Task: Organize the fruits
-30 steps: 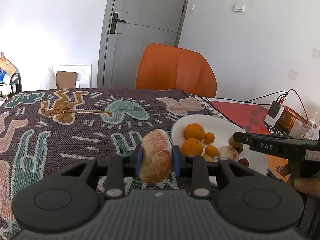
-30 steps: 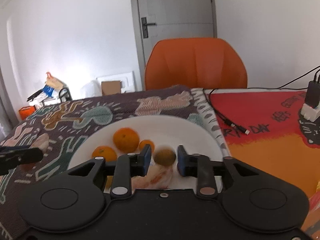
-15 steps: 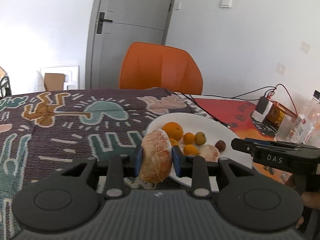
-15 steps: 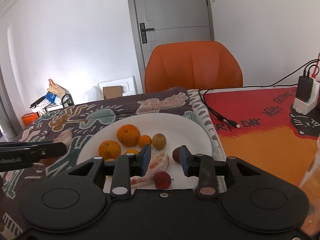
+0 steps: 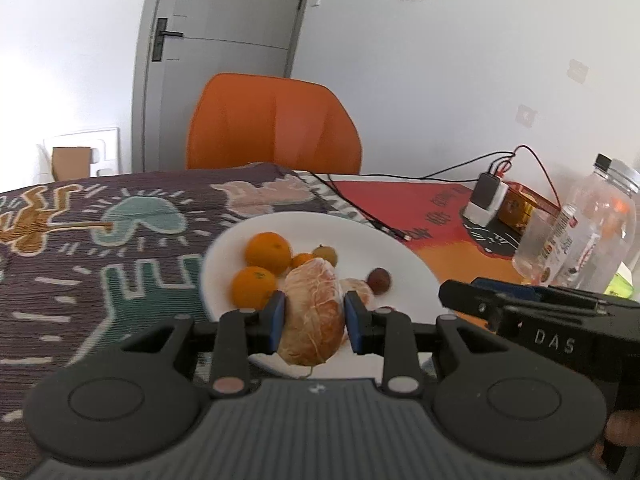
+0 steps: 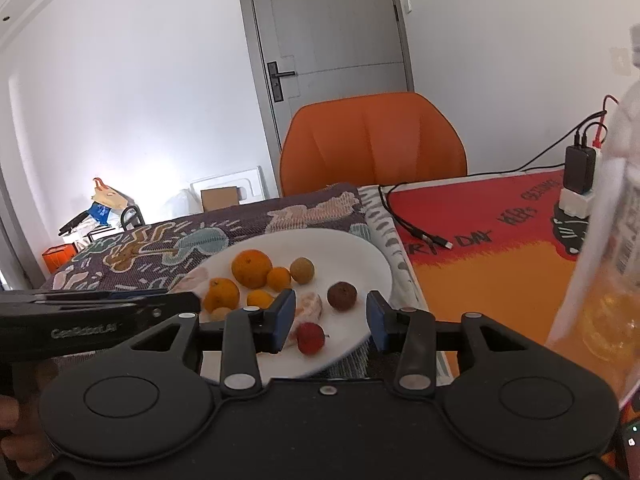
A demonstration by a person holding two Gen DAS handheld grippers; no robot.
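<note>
Left gripper (image 5: 313,320) was clamped on the peeled orange (image 5: 313,312), pads at its widest sides, held over the near rim of the white plate (image 5: 400,248). Fruit looked soft, light, membrane fragile, so likely to bruise if squeezed. Right gripper (image 6: 331,320) stood empty, jaws apart, above the plate's red lychee (image 6: 311,337). Plastic bottle (image 5: 580,236) stood nearby.

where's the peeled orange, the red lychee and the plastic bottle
peeled orange (image 5: 314,312), left wrist view, middle of the fruit between the gripper's pads
red lychee (image 6: 311,338), right wrist view, centre of its red skin
plastic bottle (image 5: 580,236), left wrist view, middle of its clear body
</note>
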